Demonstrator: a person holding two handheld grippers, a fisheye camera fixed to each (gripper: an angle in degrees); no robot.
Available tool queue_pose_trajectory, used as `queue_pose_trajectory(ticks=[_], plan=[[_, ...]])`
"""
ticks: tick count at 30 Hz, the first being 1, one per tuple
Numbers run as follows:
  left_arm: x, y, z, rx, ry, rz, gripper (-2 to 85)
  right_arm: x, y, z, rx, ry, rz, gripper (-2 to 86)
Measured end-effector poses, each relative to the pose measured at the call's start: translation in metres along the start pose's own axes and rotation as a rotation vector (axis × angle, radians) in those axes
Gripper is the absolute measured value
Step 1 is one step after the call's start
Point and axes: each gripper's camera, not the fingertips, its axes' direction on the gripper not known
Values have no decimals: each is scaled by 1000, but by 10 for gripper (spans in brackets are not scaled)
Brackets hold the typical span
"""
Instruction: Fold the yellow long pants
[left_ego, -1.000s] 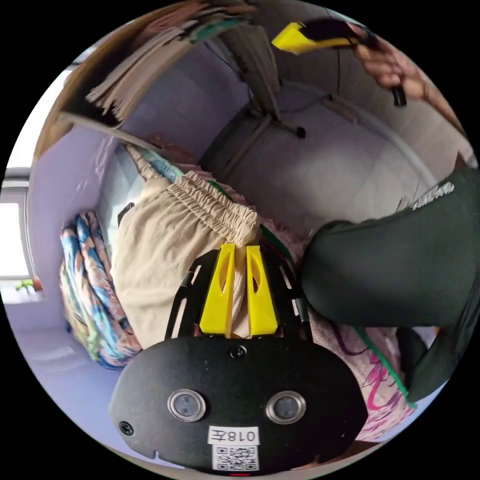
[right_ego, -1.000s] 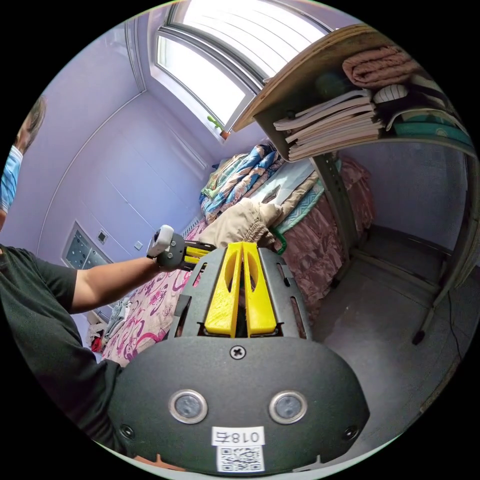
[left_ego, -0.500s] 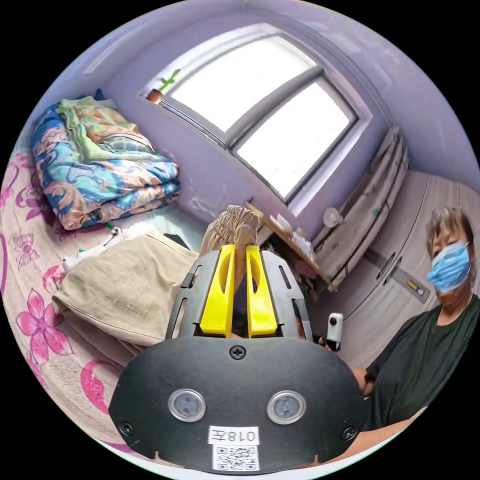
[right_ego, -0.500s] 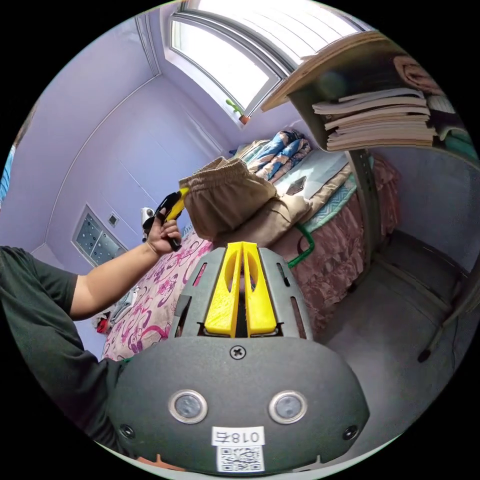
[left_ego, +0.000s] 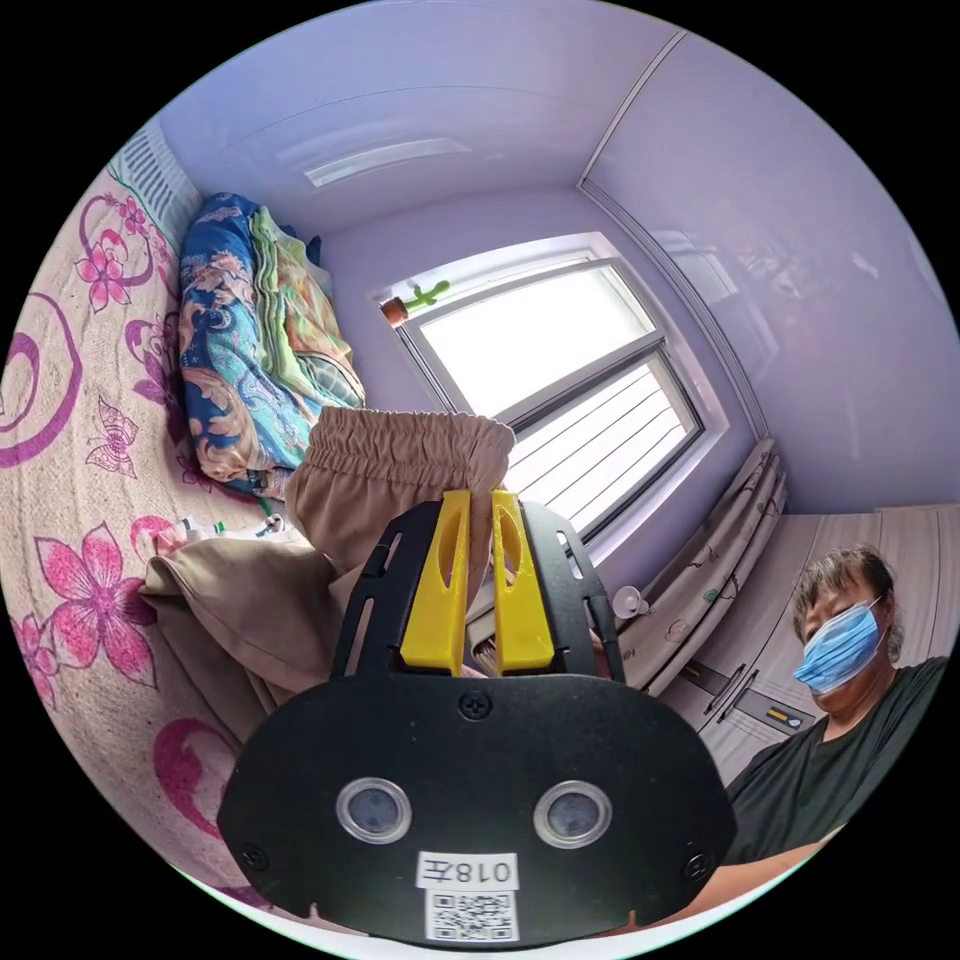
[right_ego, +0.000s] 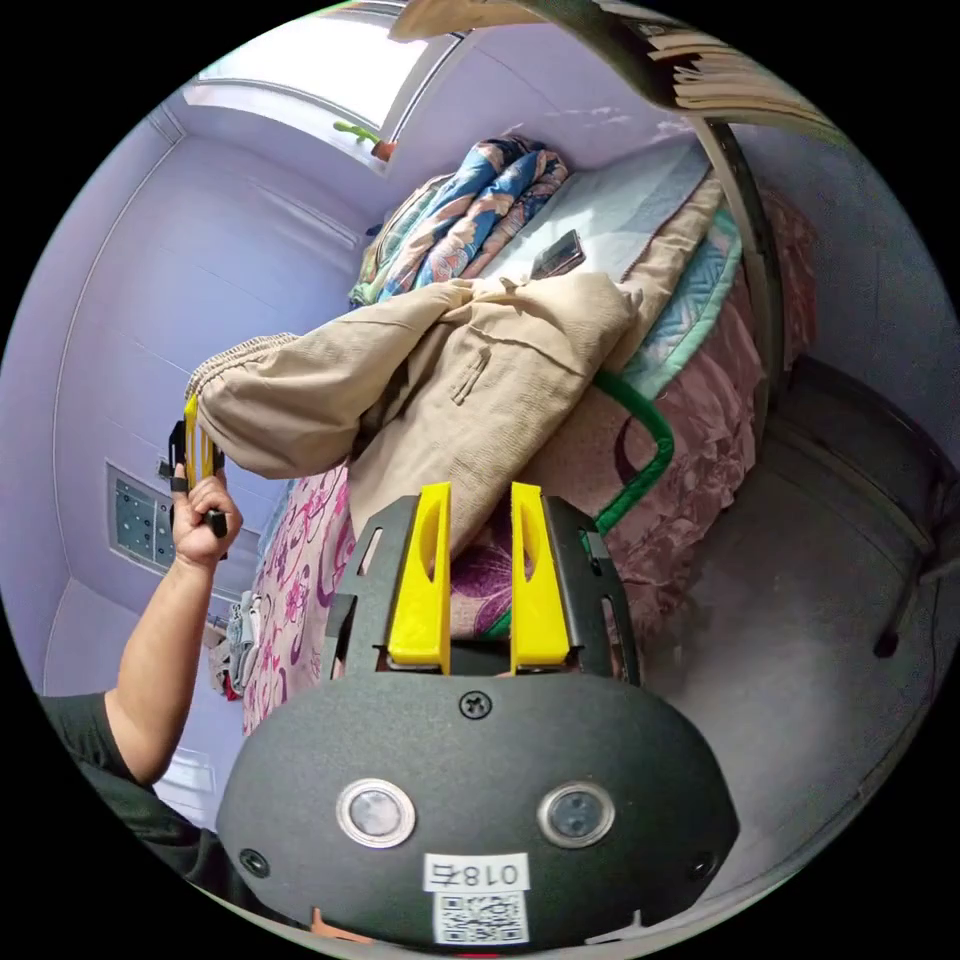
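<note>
The pale yellow-beige long pants (right_ego: 470, 370) hang from their gathered elastic waistband (left_ego: 400, 440) down onto the bed. My left gripper (left_ego: 478, 498) is shut on the waistband's edge and holds it up in the air. In the right gripper view the left gripper (right_ego: 192, 440) shows at the left in a hand, with the waistband (right_ego: 235, 355) pinched. My right gripper (right_ego: 476, 492) is open, its jaws well apart, just in front of the hanging pants leg, touching nothing.
A bedspread with pink flowers (left_ego: 80, 520) covers the bed (right_ego: 300, 590). Folded blue patterned quilts (left_ego: 250, 330) lie at the head. A dark phone (right_ego: 556, 254) rests on the bed. A shelf of books (right_ego: 720, 80) stands beside it. A masked person (left_ego: 850, 690) stands near.
My left gripper has lifted the waistband higher, so the pants stretch out from the bed. My right gripper has opened and come close to the pants leg.
</note>
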Motion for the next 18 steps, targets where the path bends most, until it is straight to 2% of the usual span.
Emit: queue_pose_trajectory(ticks=[4,11,14,18], plan=[[-54,15,-13,6,22,1,35,-10,-7,17,-29,-54,11,87],[-135,48,-30,25,62,-7,35,-44,-21,35,-66,40,-61,5],[-168,62,-42,41,74,-3,34,-64,-22,32,-34,73,-108,-2],[-210,74,-73,135,106,5,32,-85,-30,15,80,-30,-110,-6]])
